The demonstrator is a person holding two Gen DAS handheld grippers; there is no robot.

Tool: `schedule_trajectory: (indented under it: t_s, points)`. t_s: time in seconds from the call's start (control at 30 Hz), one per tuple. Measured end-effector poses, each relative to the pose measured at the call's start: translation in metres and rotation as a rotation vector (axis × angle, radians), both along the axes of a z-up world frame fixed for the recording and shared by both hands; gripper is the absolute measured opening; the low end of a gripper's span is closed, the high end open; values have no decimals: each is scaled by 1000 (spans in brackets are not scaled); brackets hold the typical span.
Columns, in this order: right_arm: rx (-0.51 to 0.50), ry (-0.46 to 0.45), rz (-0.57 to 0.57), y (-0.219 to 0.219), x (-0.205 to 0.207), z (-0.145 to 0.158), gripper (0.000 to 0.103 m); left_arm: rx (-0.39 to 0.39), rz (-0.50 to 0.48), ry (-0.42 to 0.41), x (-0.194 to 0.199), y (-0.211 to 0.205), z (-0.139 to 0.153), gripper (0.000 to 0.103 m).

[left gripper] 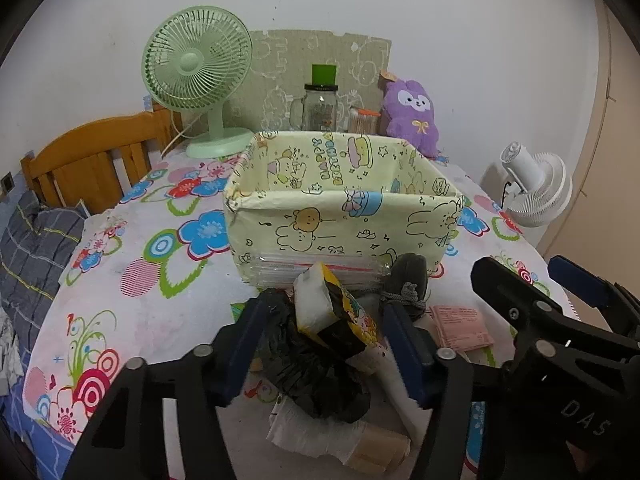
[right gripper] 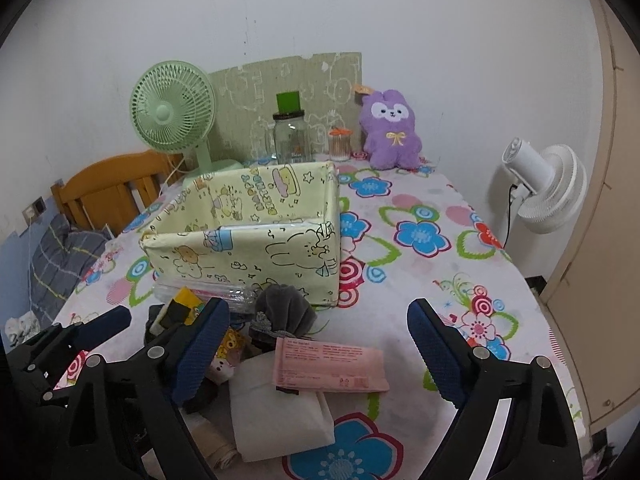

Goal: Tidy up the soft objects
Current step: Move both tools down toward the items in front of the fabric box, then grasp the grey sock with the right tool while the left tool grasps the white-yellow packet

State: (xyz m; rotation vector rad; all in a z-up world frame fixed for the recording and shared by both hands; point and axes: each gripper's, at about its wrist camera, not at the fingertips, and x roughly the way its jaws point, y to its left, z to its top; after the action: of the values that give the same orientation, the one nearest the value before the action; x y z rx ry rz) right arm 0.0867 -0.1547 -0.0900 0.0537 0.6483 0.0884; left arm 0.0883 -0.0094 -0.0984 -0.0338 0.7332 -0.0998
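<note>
Two grippers hang low over a heap of soft things at the near edge of the desk (right gripper: 420,288). The left gripper (left gripper: 320,344) has its fingers (left gripper: 236,352) on either side of a tissue pack (left gripper: 332,312) that sits tilted on a crumpled black bag (left gripper: 316,376); gaps show on both sides, so the pads do not press it and the fingers are released. The right gripper (right gripper: 320,352) stands wide, released, above a pink packet (right gripper: 328,364) that lies flat, overlapping a white folded cloth (right gripper: 280,416). Its left finger (right gripper: 200,356) is just beside the heap.

Behind the packet, a grey sock (right gripper: 280,312) rests against the front wall of a yellow cartoon-print box (right gripper: 256,252). A clear plastic sleeve (left gripper: 280,272) lies along the foot of that wall. Inside the box, what is visible looks bare.

Farther back stand a green fan (left gripper: 196,64), a glass jar (left gripper: 320,108), a small orange-lidded pot (right gripper: 339,144) and a purple plush (right gripper: 390,128), all near the wall. A white fan (right gripper: 548,188) stands off the desk's right side.
</note>
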Motion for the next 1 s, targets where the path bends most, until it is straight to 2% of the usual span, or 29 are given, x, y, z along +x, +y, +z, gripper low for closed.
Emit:
schedule_trajectory:
  t_s: [0.27, 0.47, 0.73, 0.93, 1.0]
  points:
    - [1, 37, 4, 3, 16, -10, 92, -3, -10, 39, 12, -3, -10, 41]
    - [32, 64, 6, 3, 29, -17, 92, 1, -13, 40, 19, -4, -13, 38]
    - [55, 109, 20, 8, 46, -28, 86, 11, -21, 52, 29, -7, -19, 37]
    - [62, 147, 21, 12, 58, -38, 76, 24, -33, 60, 34, -13, -23, 37]
    - [67, 159, 30, 12, 62, -42, 67, 30, -35, 63, 35, -14, -24, 36]
